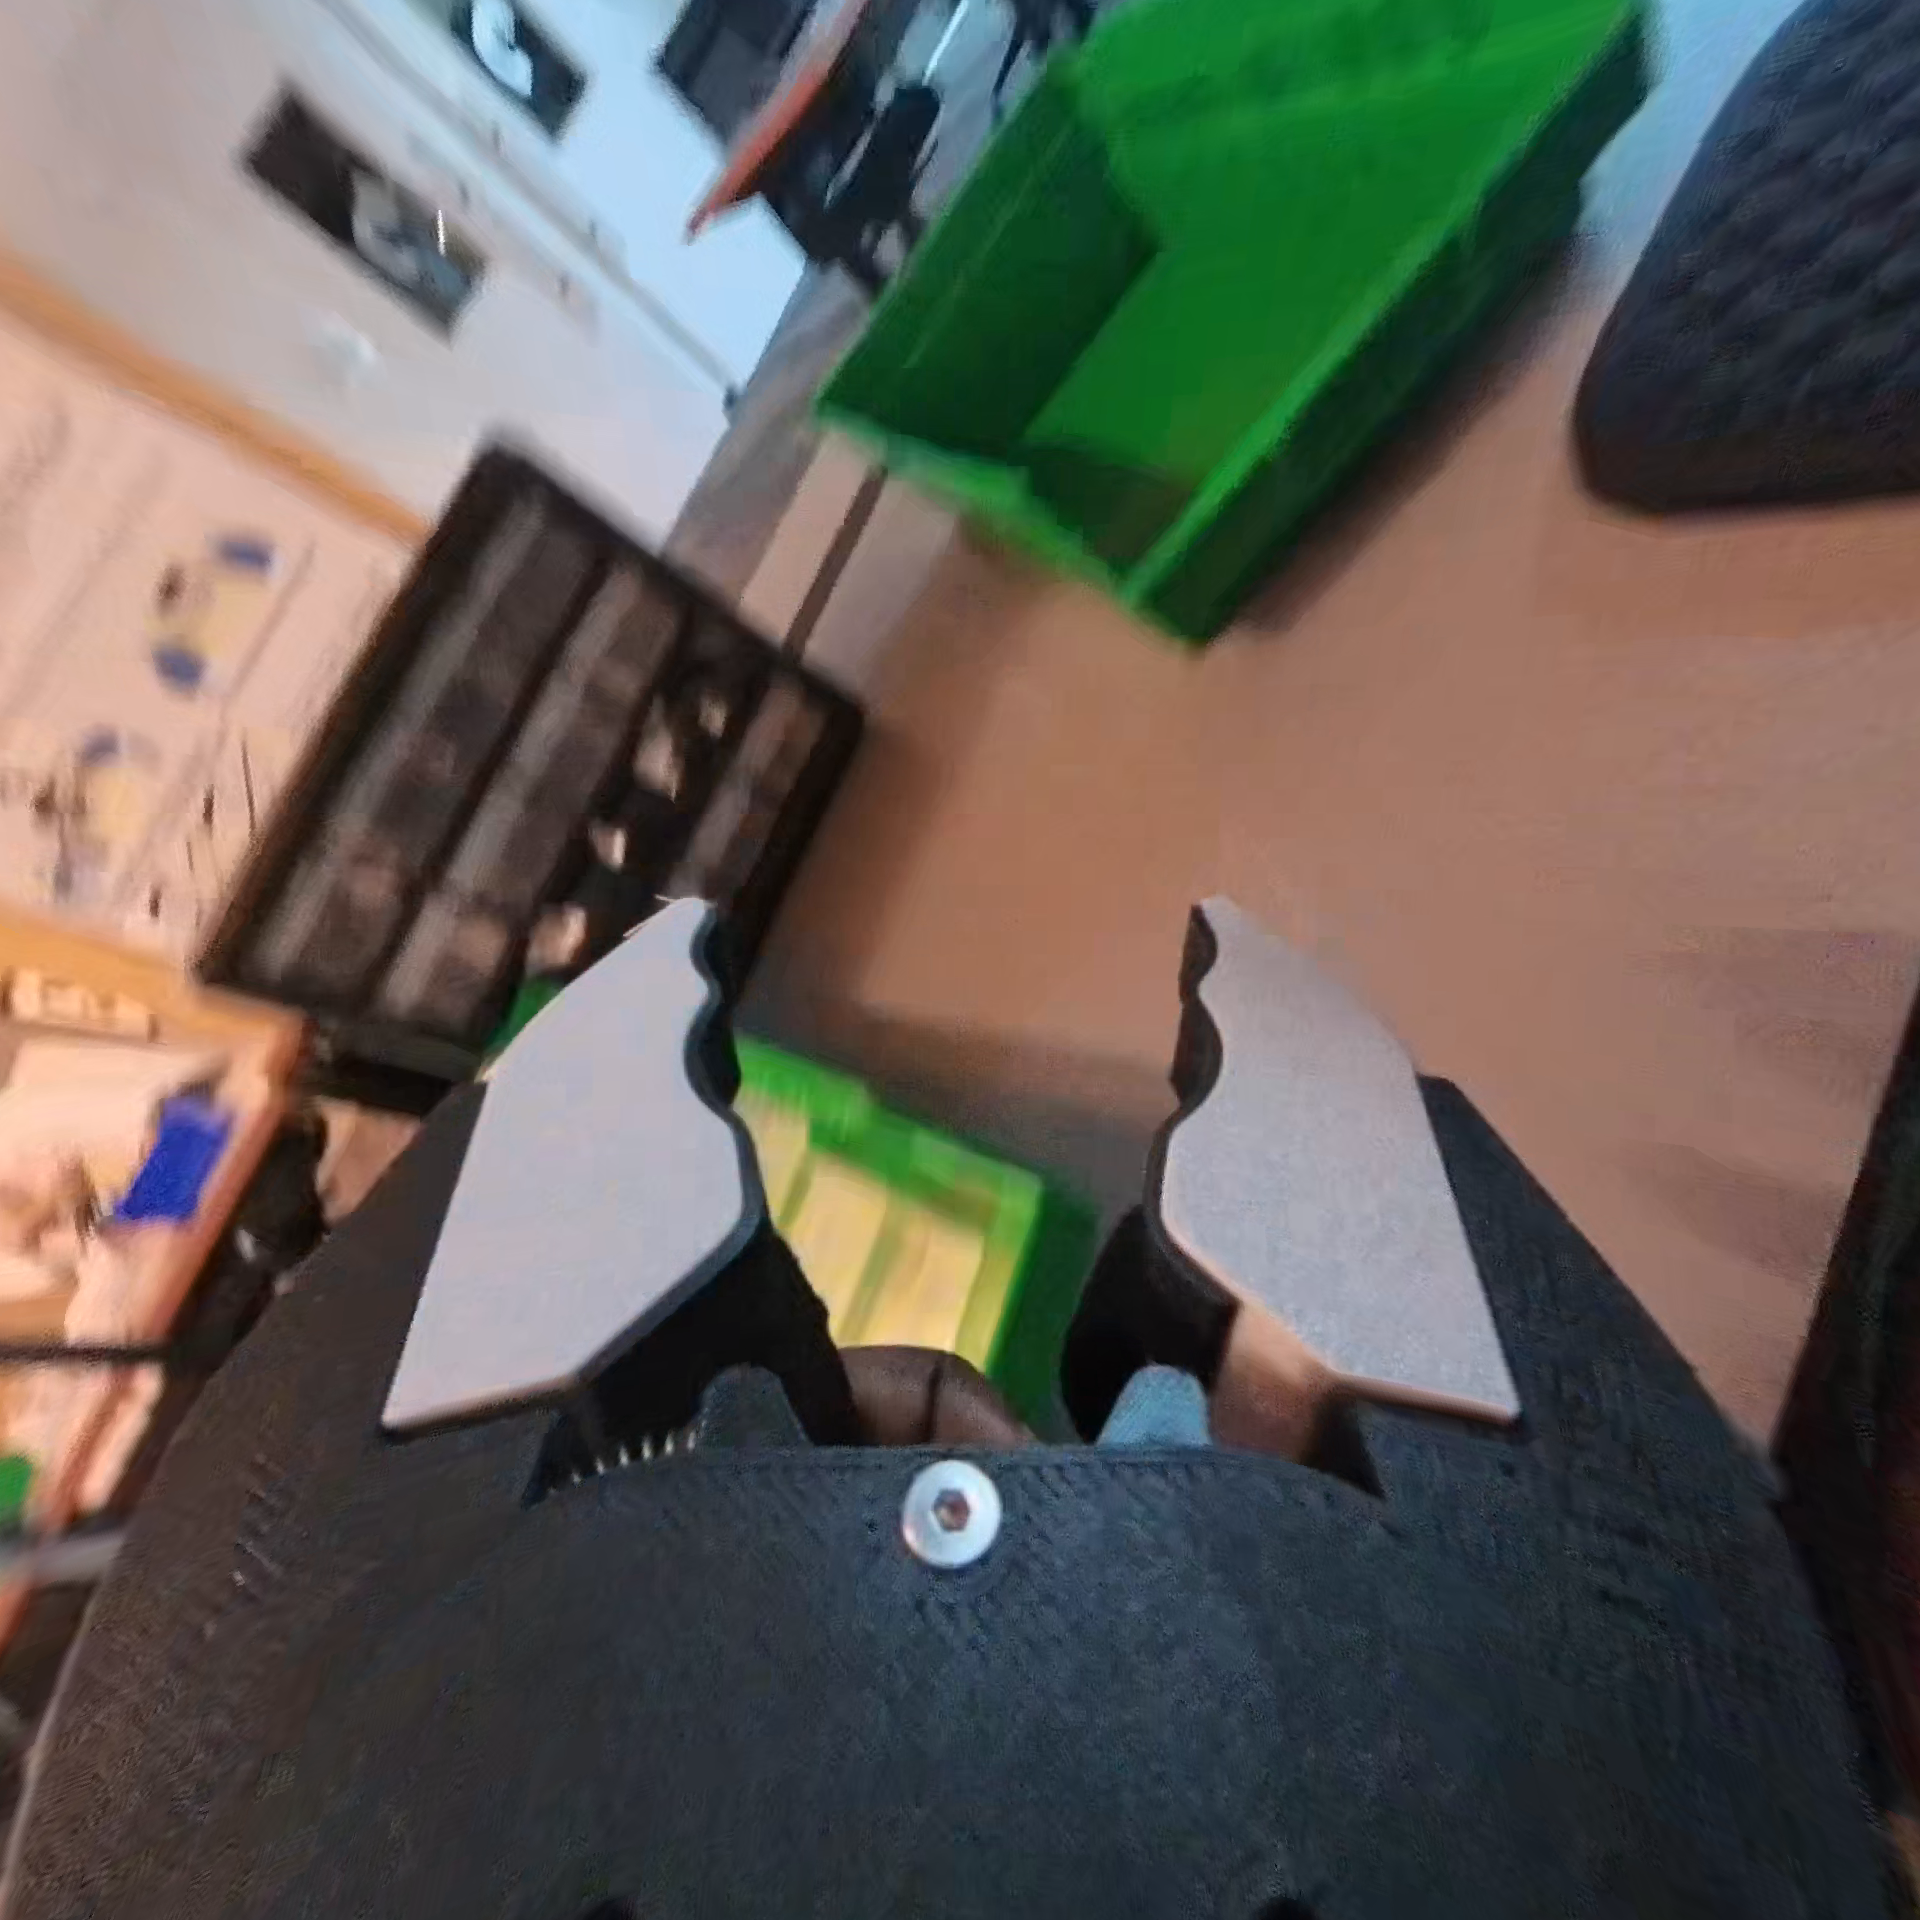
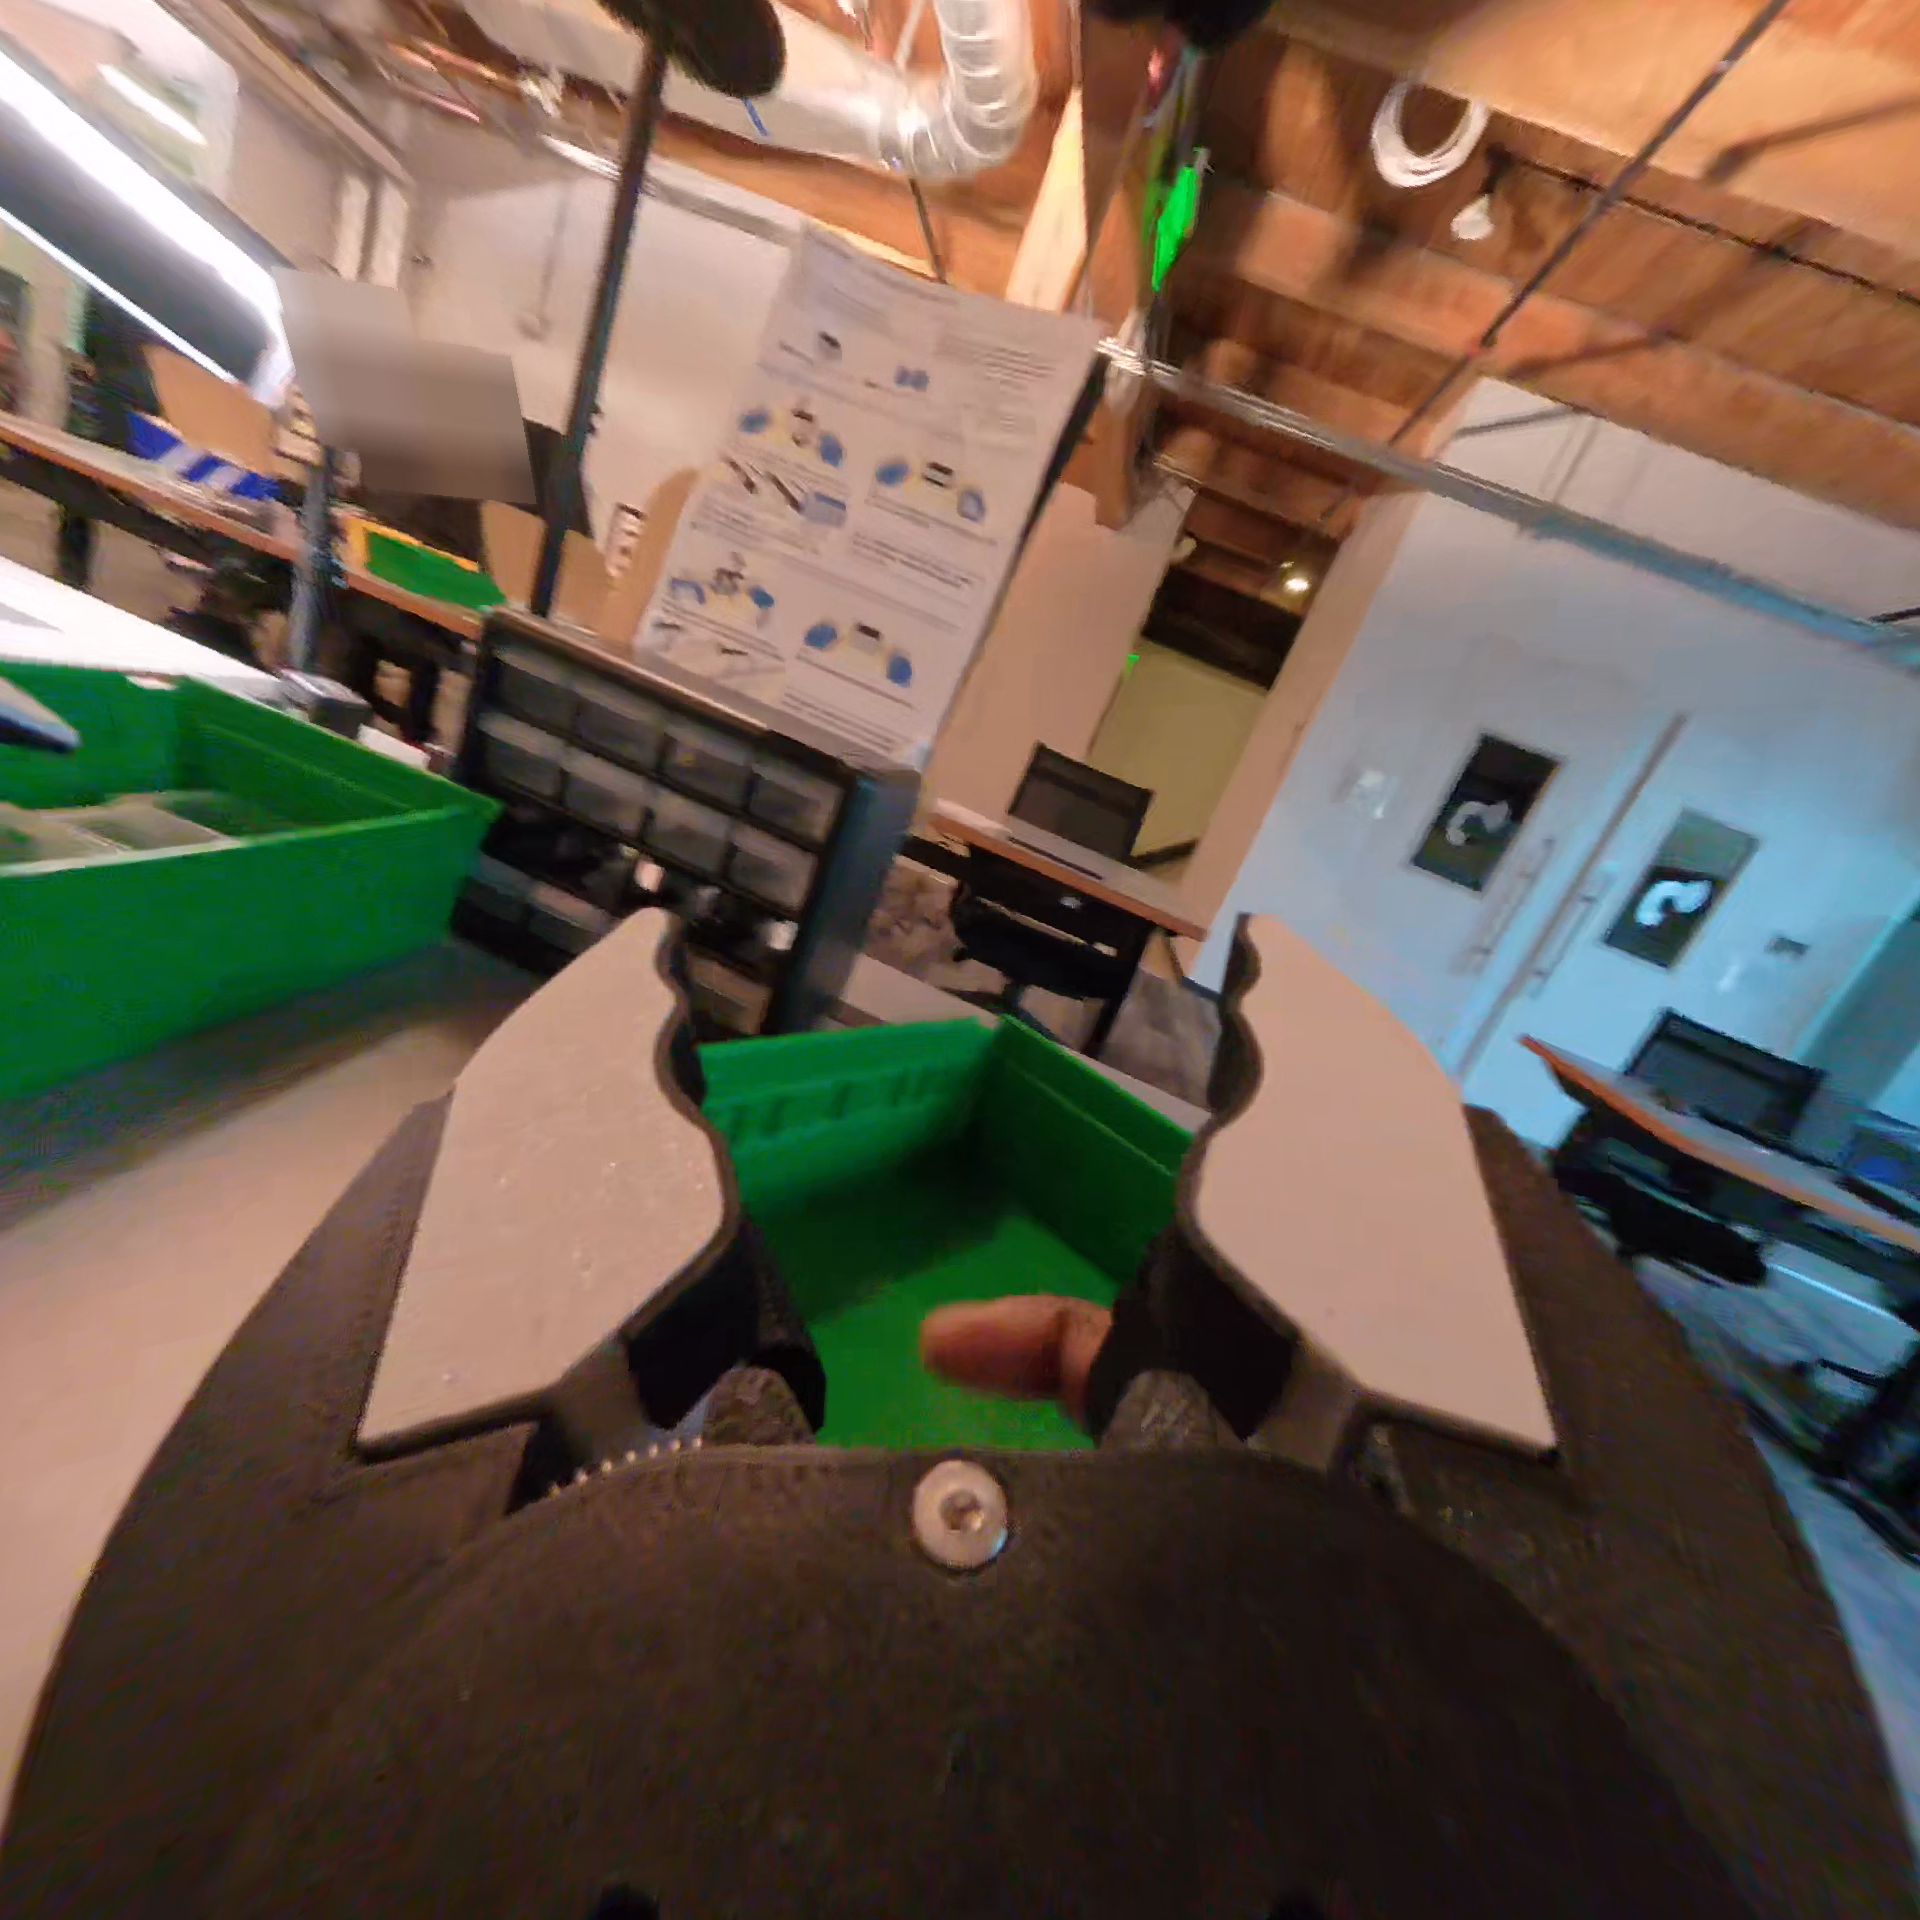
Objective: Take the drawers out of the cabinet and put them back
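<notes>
You won't find anything readable here, tbh; the print on that white poster point(image 2: 862, 499) behind the cabinet point(image 2: 665, 790) is too blurry.

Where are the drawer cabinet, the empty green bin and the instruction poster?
drawer cabinet point(image 2: 665, 800): right wrist view, on its drawer fronts.
empty green bin point(image 2: 935, 1226): right wrist view, on its bare floor.
instruction poster point(image 2: 862, 509): right wrist view, on the sheet's middle.

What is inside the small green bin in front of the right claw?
The small green bin shows only a bare green floor and ribbed walls. The right claw and a fingertip cover its near part.
</notes>
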A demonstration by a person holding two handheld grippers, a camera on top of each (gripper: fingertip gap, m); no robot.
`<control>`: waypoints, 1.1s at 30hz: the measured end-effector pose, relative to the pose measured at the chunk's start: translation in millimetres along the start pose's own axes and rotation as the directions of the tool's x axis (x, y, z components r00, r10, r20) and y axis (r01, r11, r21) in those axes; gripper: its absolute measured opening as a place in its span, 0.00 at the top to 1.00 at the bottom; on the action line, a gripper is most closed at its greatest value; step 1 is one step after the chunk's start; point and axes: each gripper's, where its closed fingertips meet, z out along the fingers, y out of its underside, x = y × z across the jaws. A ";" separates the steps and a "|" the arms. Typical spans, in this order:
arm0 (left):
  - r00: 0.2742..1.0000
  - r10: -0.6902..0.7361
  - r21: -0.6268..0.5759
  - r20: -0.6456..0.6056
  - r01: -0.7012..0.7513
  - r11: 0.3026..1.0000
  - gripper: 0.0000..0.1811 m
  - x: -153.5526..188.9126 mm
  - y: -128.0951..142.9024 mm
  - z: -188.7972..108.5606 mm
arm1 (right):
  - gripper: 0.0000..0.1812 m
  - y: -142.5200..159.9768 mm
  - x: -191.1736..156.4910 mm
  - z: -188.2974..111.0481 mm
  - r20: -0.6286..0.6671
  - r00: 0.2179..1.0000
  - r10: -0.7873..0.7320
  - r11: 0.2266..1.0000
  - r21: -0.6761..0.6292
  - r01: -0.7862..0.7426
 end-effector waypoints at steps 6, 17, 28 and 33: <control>0.994 -0.038 -0.211 -0.103 0.016 0.977 0.60 -28.7 88.7 -44.0 | 0.63 65.1 -76.6 32.5 0.239 0.967 -0.086 0.903 -0.392 0.177; 0.964 0.022 -0.410 -0.264 -0.132 0.903 0.80 -2.0 150.8 -33.0 | 0.68 190.7 -102.2 24.4 0.447 0.874 -0.192 0.555 -0.685 0.472; 0.949 0.018 -0.532 -0.314 -0.192 0.825 0.72 3.5 179.5 -43.5 | 0.80 202.5 -67.5 7.7 0.448 0.852 -0.273 0.458 -0.718 0.524; 0.955 0.002 -0.529 -0.296 -0.166 0.832 0.82 -9.6 194.9 -42.4 | 0.80 207.2 -48.8 -3.2 0.463 0.839 -0.286 0.430 -0.721 0.544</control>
